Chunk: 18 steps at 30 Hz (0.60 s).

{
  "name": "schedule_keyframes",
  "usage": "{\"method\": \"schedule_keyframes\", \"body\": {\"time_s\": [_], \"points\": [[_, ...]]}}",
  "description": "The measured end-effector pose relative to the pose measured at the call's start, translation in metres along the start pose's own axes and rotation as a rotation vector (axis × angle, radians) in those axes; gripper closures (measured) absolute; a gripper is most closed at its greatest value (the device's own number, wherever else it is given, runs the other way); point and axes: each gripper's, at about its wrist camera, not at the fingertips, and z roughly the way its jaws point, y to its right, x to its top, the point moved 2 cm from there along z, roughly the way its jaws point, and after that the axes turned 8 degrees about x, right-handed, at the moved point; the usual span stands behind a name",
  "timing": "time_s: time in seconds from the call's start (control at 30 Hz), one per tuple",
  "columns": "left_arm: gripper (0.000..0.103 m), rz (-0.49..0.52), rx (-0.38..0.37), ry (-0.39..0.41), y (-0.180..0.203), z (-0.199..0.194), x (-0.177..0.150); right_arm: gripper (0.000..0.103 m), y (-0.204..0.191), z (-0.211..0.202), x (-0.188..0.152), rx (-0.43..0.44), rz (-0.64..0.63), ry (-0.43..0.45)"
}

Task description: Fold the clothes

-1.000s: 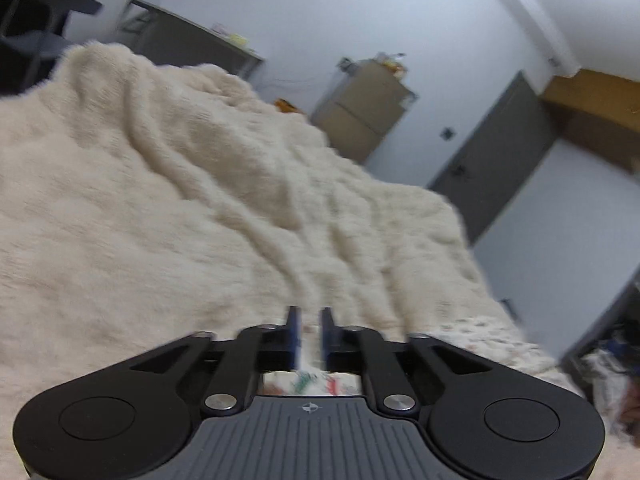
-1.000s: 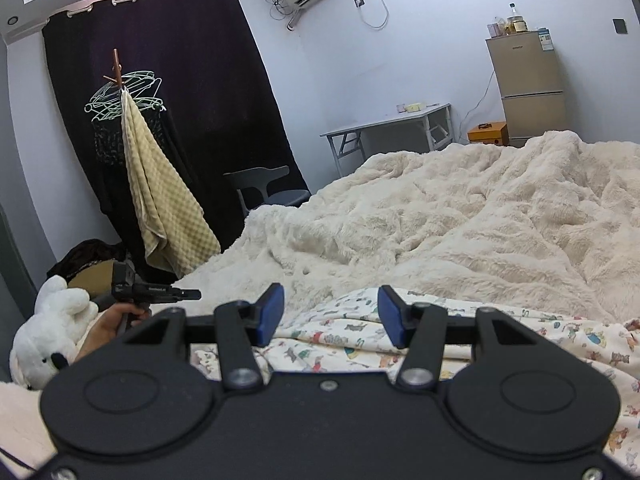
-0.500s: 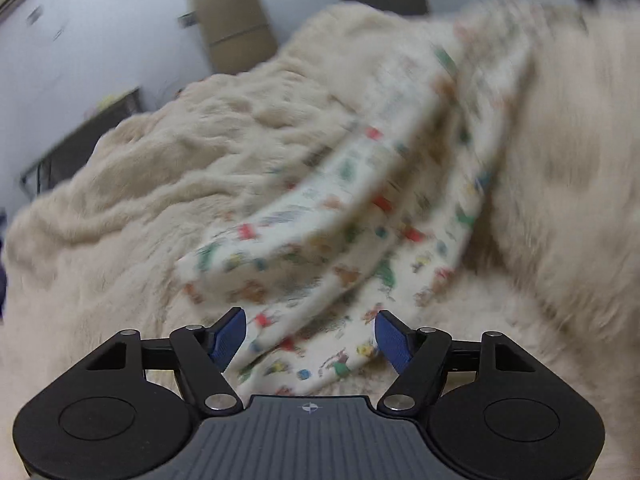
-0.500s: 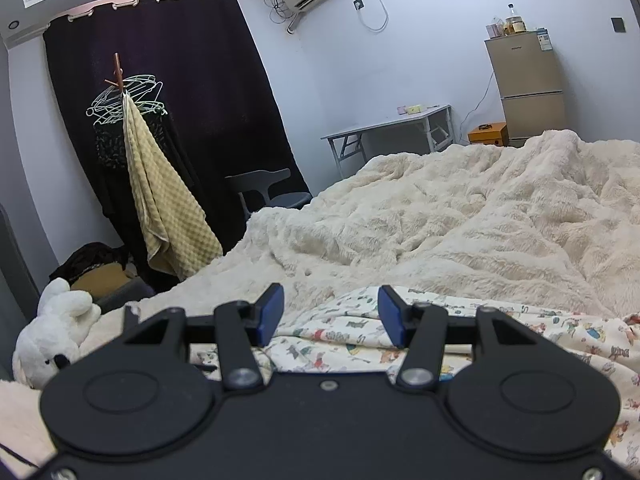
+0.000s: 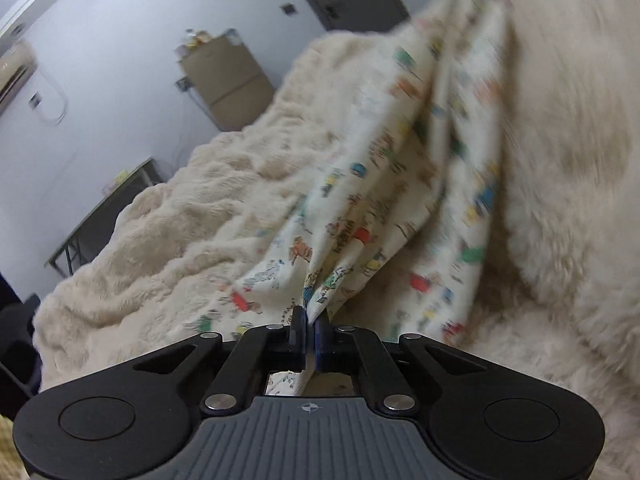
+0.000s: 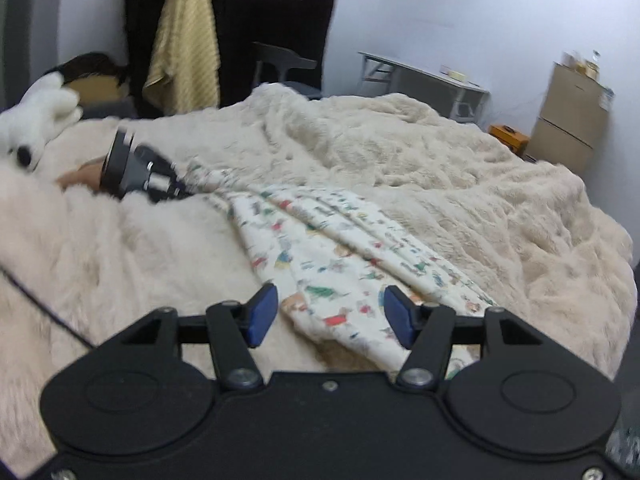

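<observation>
Two grippers work one printed garment (image 6: pixel 340 248), which lies stretched in long pleats across the fluffy cream blanket (image 6: pixel 420 160) on the bed. The left gripper (image 5: pixel 309 322) has its jaws pressed together on a bunched corner of the garment, having just snapped closed on it; cloth fans out from that pinch toward the far end, so the hold looks meant to anchor one end while the rest is pulled straight.

The right gripper (image 6: pixel 331 314) stands about half open, its jaws just having widened, with the garment's near end lying under and between its blue pads (image 6: pixel 262 312) but not pressed by them. I judge it is lining up to take this end, so both ends can be lifted together for a fold.

From the right view, the left gripper sits at the garment's far end, beside a white plush toy (image 6: pixel 40 120). Beyond the garment stand a desk (image 6: pixel 424 80) and a small fridge (image 6: pixel 572 120).
</observation>
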Motion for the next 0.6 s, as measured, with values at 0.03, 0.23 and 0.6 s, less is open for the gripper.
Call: {"method": "schedule_keyframes", "body": {"time_s": [0.03,0.23,0.6], "points": [[0.101,-0.028,-0.005,0.006,-0.004,-0.002,0.001,0.046,-0.005,0.007,0.0,0.005,-0.025,-0.017],[0.102,-0.116,-0.025,0.031,-0.015,-0.01,0.007,0.085,-0.023,0.049,-0.001,-0.026,-0.104,-0.144],[0.102,-0.283,-0.039,0.172,-0.064,-0.058,0.033,0.103,0.001,-0.024,0.043,-0.143,0.002,0.078]]}}
